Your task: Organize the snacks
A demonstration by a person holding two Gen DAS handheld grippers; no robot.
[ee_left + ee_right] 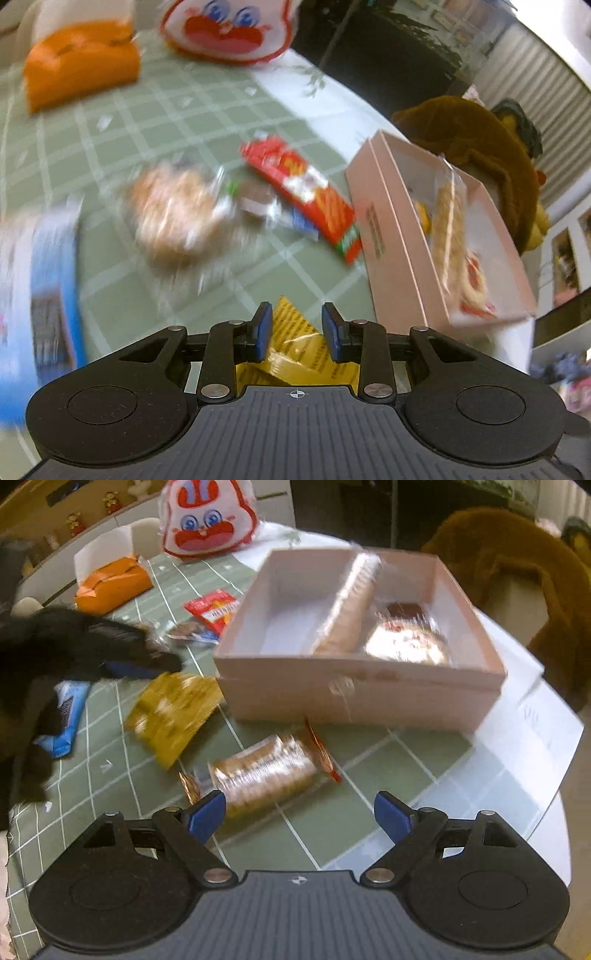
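My left gripper [297, 334] is shut on a yellow snack packet [295, 343], which fills the gap between the blue pads. The right wrist view shows the same packet [173, 709] hanging from the blurred left gripper, just left of the pink box [354, 698]. That box [388, 236] is open and holds a long cracker sleeve [351, 605] and a round packet [406, 638]. My right gripper [299, 808] is open above a clear-wrapped biscuit roll [266, 771] lying on the green checked tablecloth [332, 834]. Nothing is between its pads.
Loose on the cloth are a red packet [303, 188], a clear bag of pastry [177, 210], a small brown packet [258, 201] and a blue box [48, 295]. An orange tissue pack [114, 585] and a rabbit-face bag [207, 520] stand at the back. A brown garment [498, 554] lies beyond the table edge.
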